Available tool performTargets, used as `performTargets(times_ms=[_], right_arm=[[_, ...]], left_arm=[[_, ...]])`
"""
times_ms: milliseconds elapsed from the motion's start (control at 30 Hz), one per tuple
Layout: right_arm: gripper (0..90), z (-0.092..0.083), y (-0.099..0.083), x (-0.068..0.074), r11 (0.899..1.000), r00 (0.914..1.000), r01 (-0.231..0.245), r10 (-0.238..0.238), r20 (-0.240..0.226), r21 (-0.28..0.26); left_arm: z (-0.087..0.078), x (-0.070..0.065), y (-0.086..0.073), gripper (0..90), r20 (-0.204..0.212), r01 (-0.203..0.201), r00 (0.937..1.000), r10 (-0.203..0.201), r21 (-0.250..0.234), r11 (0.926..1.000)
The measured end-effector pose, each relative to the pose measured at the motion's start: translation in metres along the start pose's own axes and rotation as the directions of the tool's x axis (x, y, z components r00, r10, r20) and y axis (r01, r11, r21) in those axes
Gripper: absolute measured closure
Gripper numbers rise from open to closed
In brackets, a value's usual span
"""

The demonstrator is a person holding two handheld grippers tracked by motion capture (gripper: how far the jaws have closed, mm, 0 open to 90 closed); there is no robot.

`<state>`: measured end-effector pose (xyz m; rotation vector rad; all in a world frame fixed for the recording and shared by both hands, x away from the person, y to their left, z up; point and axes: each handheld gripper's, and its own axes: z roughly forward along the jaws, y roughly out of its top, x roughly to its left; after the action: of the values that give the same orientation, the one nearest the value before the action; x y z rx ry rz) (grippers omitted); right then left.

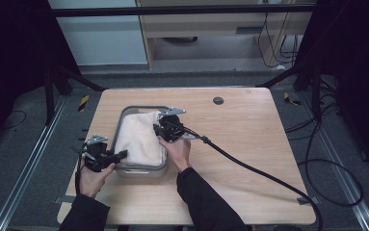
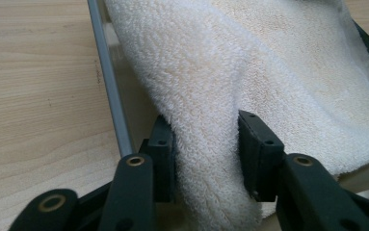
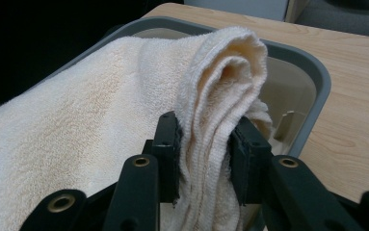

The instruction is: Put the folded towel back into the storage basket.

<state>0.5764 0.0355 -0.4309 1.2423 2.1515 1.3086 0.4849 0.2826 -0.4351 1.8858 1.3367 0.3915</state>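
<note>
The cream towel is lying in and over the grey tub at the centre left of the high view, its long axis running from the lower left towards the upper right of the frame. It is being held at both ends of that axis. At the upper right end, a bunched fold of the towel is being pinched between the jaws of the right gripper, with the far rim of the tub showing behind it in the right gripper view. At the lower left end, near the tub's near corner, a thick roll of the towel is sitting between the jaws of the left gripper; the pads are being pressed into the pile on both sides, just inside the tub's edge. The cloth is being kept slack between the two grips. Judged from this, any lift is turning on both hands rising together along that diagonal above the desk.
</note>
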Motion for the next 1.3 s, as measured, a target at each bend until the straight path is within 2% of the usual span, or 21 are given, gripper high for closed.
performTargets(times_ms=[133, 300, 367, 433, 500, 567, 600, 633, 667, 700, 767, 900, 1033, 1100, 1167, 1233, 1300], right_arm=[[65.0, 0.0, -0.001, 0.0, 1.0, 0.9998, 0.021, -0.021, 0.007, 0.002], [58.6, 0.0, -0.003, 0.001, 0.998, 0.9986, 0.049, -0.049, 0.019, 0.026], [55.0, 0.0, -0.004, 0.0, 0.997, 0.9969, 0.074, -0.075, 0.024, 0.033], [53.5, -0.001, -0.004, 0.0, 0.997, 0.9971, 0.072, -0.073, 0.02, 0.034], [51.3, -0.005, -0.003, -0.001, 0.996, 0.9954, 0.093, -0.092, 0.027, -0.016], [47.6, -0.013, 0.001, -0.002, 0.993, 0.9936, 0.111, -0.11, 0.025, -0.049], [47.6, -0.013, 0.001, -0.002, 0.993, 0.9936, 0.111, -0.11, 0.025, -0.049], [46.1, -0.02, 0.004, -0.002, 0.99, 0.9922, 0.123, -0.121, 0.031, -0.067], [46.1, -0.02, 0.004, -0.002, 0.99, 0.9922, 0.123, -0.121, 0.031, -0.067], [43.6, -0.028, 0.007, -0.005, 0.989, 0.9925, 0.12, -0.118, 0.032, -0.087], [41.9, -0.032, 0.008, -0.007, 0.989, 0.9931, 0.116, -0.113, 0.03, -0.093], [32.2, -0.047, 0.011, -0.015, 0.986, 0.9924, 0.122, -0.119, 0.034, -0.112], [26.5, -0.065, 0.008, -0.025, 0.982, 0.9894, 0.143, -0.138, 0.043, -0.126], [23.3, -0.078, 0.003, -0.036, 0.982, 0.991, 0.133, -0.131, 0.028, -0.136], [22.1, -0.083, 0.001, -0.041, 0.982, 0.9912, 0.132, -0.13, 0.026, -0.136], [19.1, -0.098, -0.007, -0.053, 0.983, 0.9932, 0.116, -0.115, 0.017, -0.14], [18.4, -0.104, -0.01, -0.058, 0.983, 0.9933, 0.115, -0.114, 0.016, -0.141]], left_arm=[[0.0, -0.002, 0.001, 54.7, -0.006, -0.011, 0.9999, 0.011, -0.004, 0.9999], [-0.004, -0.005, 0.003, 52.5, -0.026, -0.027, 0.9993, 0.027, -0.016, 0.9995], [-0.005, -0.006, 0.004, 51.1, -0.033, -0.029, 0.999, 0.028, -0.024, 0.9993], [-0.007, -0.007, 0.005, 50.9, -0.038, -0.033, 0.9988, 0.032, -0.037, 0.9988], [-0.011, -0.008, 0.006, 49.8, -0.041, -0.039, 0.9985, 0.037, -0.062, 0.9973], [-0.02, -0.011, 0.009, 49.5, -0.029, -0.048, 0.9985, 0.046, -0.109, 0.9928], [-0.02, -0.011, 0.009, 49.4, -0.029, -0.048, 0.9985, 0.046, -0.109, 0.9928], [-0.026, -0.013, 0.011, 49.2, -0.027, -0.055, 0.9983, 0.052, -0.14, 0.9886], [-0.026, -0.013, 0.011, 48.7, -0.027, -0.055, 0.9983, 0.052, -0.14, 0.9886], [-0.029, -0.014, 0.012, 48.2, -0.025, -0.057, 0.9982, 0.054, -0.154, 0.9865], [-0.034, -0.015, 0.013, 47.6, -0.029, -0.069, 0.9975, 0.065, -0.178, 0.9816], [-0.038, -0.015, 0.014, 43.3, -0.043, -0.083, 0.9962, 0.075, -0.208, 0.9747], [-0.04, -0.012, 0.013, 37.9, -0.062, -0.091, 0.995, 0.079, -0.233, 0.9682], [-0.042, -0.01, 0.012, 34.7, -0.069, -0.095, 0.9944, 0.08, -0.246, 0.9646], [-0.043, -0.008, 0.01, 34.0, -0.087, -0.102, 0.9928, 0.082, -0.254, 0.9617], [-0.043, -0.006, 0.009, 31.7, -0.098, -0.106, 0.9917, 0.083, -0.261, 0.9594], [-0.042, -0.004, 0.007, 30.9, -0.103, -0.105, 0.9915, 0.08, -0.266, 0.9583]])
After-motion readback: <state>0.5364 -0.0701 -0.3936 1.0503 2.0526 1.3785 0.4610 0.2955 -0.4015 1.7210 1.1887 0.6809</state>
